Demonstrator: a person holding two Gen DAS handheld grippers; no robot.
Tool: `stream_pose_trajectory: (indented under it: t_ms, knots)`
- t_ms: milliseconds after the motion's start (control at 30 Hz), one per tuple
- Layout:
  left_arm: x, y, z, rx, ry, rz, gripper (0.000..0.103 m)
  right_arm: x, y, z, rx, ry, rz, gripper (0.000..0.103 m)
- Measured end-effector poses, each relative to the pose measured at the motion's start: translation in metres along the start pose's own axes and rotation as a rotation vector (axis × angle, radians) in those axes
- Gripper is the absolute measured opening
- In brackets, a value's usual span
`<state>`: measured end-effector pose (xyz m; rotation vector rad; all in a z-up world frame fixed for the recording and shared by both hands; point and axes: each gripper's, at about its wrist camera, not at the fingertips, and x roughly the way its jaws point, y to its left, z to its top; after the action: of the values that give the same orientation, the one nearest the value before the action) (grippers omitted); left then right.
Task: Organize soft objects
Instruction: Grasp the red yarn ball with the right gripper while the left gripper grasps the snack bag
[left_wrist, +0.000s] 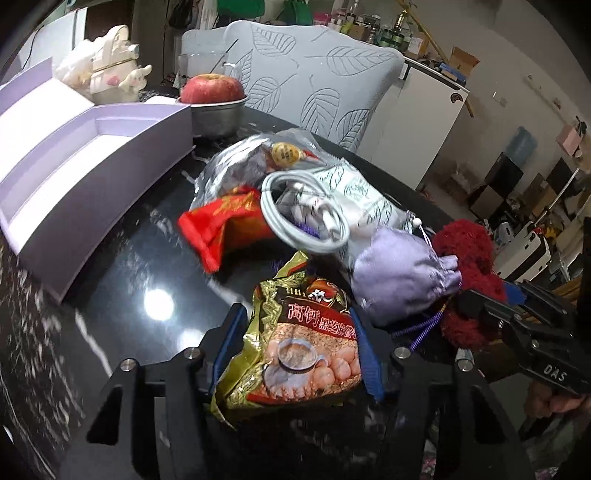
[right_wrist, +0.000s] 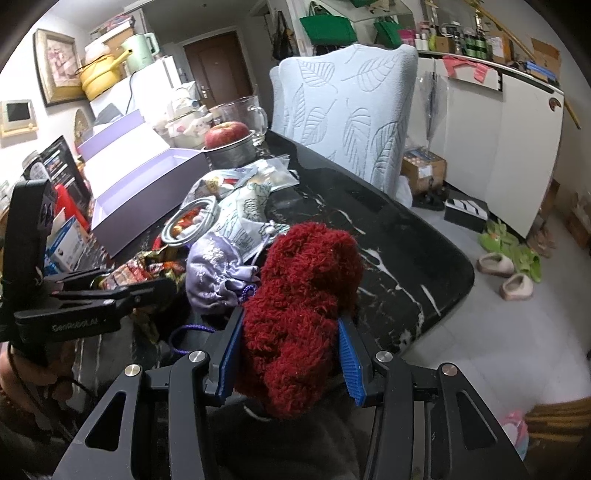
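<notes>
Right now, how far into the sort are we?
Nothing looks sorted yet: the purple box holds nothing. In hand: left gripper grips the snack packet; right gripper grips the red yarn. Left on the table: pouch, cable, red packet.

Black left tool, blue ribbed pads; silver screws

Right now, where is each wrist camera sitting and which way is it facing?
Left wrist: on the left hand-held gripper, looking across the black table at the pile; its fingers flank a snack packet, and the right hand-held gripper shows at right.
Right wrist: on the right hand-held gripper, facing the leaf-patterned chair; fingers pinch red yarn.
Shared: lilac pouch, coiled cable, apple, purple box.
</notes>
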<state>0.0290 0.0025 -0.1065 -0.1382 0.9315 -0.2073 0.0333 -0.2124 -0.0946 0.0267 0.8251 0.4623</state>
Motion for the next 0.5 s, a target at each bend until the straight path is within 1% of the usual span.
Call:
stream_pose_trajectory:
  t_ms: [167, 267, 333, 400, 467, 500]
  knots:
    - [-0.015, 0.004, -0.015, -0.040, 0.015, 0.015, 0.056, 0.000, 0.008, -0.004, -0.031, 0.001, 0.031, 0.046]
    - [-0.022, 0.006, -0.024, -0.049, 0.018, 0.040, 0.056, 0.000, 0.008, -0.004, -0.033, -0.001, 0.026, 0.049]
    - [-0.023, 0.008, -0.026, -0.055, 0.016, 0.050, 0.056, 0.002, 0.007, -0.004, -0.022, 0.000, 0.025, 0.054]
    - [-0.022, 0.010, -0.026, -0.066, 0.020, 0.051, 0.059, 0.005, 0.005, -0.005, -0.011, 0.005, 0.021, 0.066]
    - [-0.017, 0.011, -0.025, -0.082, 0.042, 0.055, 0.061, 0.008, 0.001, -0.006, 0.007, 0.012, 0.021, 0.067]
    - [-0.016, 0.009, -0.025, -0.070, 0.037, 0.079, 0.061, 0.009, 0.000, -0.006, 0.015, 0.012, 0.027, 0.069]
